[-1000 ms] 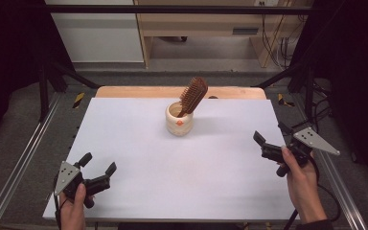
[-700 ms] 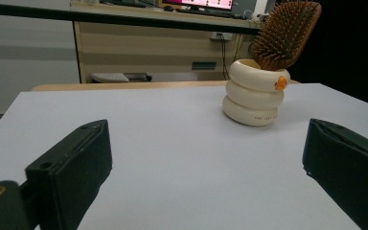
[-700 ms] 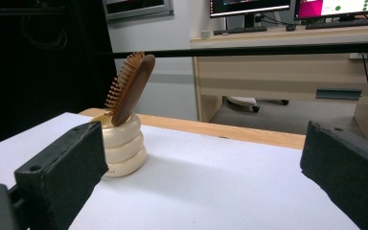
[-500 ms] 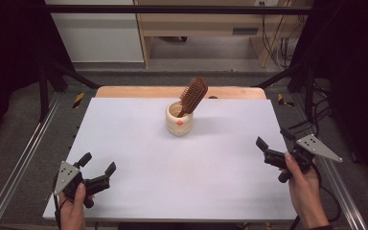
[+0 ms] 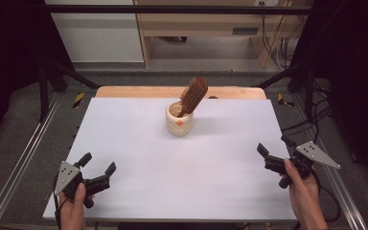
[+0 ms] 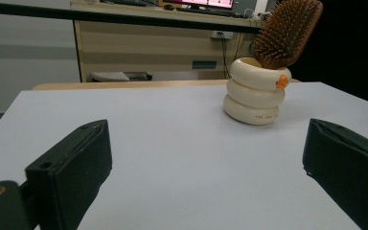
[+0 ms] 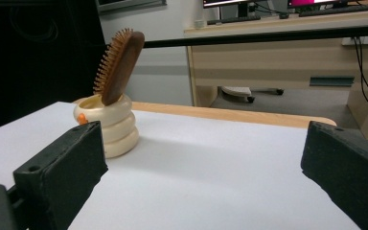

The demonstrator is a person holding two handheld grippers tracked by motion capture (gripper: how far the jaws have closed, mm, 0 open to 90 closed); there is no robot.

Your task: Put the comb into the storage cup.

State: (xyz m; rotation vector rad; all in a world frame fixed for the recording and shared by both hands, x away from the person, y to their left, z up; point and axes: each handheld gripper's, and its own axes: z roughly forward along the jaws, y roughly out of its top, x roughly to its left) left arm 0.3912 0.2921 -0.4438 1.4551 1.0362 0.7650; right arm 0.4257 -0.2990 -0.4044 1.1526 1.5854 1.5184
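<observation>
- High view showed that my right gripper [image 5: 272,155] had drawn back toward the near right edge, jaws wide open and empty.
- My left gripper [image 5: 97,166] had stayed near left, also open, holding nothing.
- The hairbrush [image 5: 193,95] stood tilted in the cream cup [image 5: 178,124], far centre.
- I judged the task finished; nothing blocked the white table [image 5: 182,182].

— What lies beyond the white tabletop [image 5: 124,143]?
— A strip of bare wood [image 5: 139,92] runs along its far edge. Behind that a pale wooden desk [image 5: 211,24] stands on the grey floor [image 5: 19,110], with a white cabinet [image 5: 96,33] to its left.
— Anything at the desk?
— Black cables [image 5: 273,38] hang at its right end, and a lit monitor [image 6: 206,3] sits on top.
— And at the sides?
— A metal rail [image 5: 21,163] runs along the left side, and a yellow-and-black marker [image 5: 78,99] lies near the far left corner.
</observation>
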